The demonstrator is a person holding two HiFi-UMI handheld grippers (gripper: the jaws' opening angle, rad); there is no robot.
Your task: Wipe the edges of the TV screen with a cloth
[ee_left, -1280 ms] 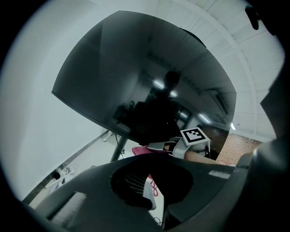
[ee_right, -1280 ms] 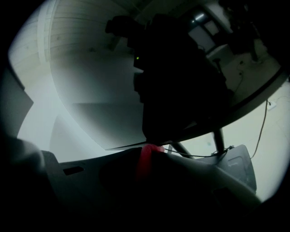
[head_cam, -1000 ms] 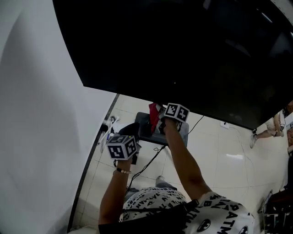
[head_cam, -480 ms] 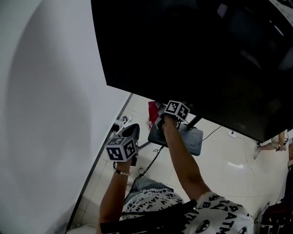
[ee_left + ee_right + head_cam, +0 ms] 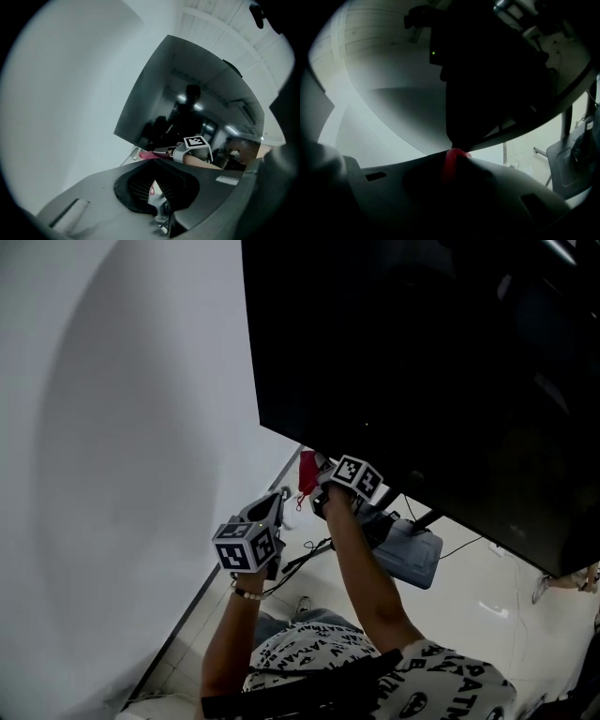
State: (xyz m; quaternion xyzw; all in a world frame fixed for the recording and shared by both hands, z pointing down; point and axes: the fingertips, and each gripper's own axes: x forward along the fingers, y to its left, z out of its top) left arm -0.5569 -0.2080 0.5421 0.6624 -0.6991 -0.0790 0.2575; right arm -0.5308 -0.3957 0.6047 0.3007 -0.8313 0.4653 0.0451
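Black glass fills most of the view: one TV screen (image 5: 422, 381) against the white wall (image 5: 122, 474). Of our two grippers, the right gripper (image 5: 317, 487) reaches up to the screen's lower corner nearest the wall. Its jaws are clamped on the single red cloth (image 5: 307, 472), so the fold seems to meet the edge. The left gripper (image 5: 272, 509) hangs lower, jaws slightly parted and empty, probably just kept clear.
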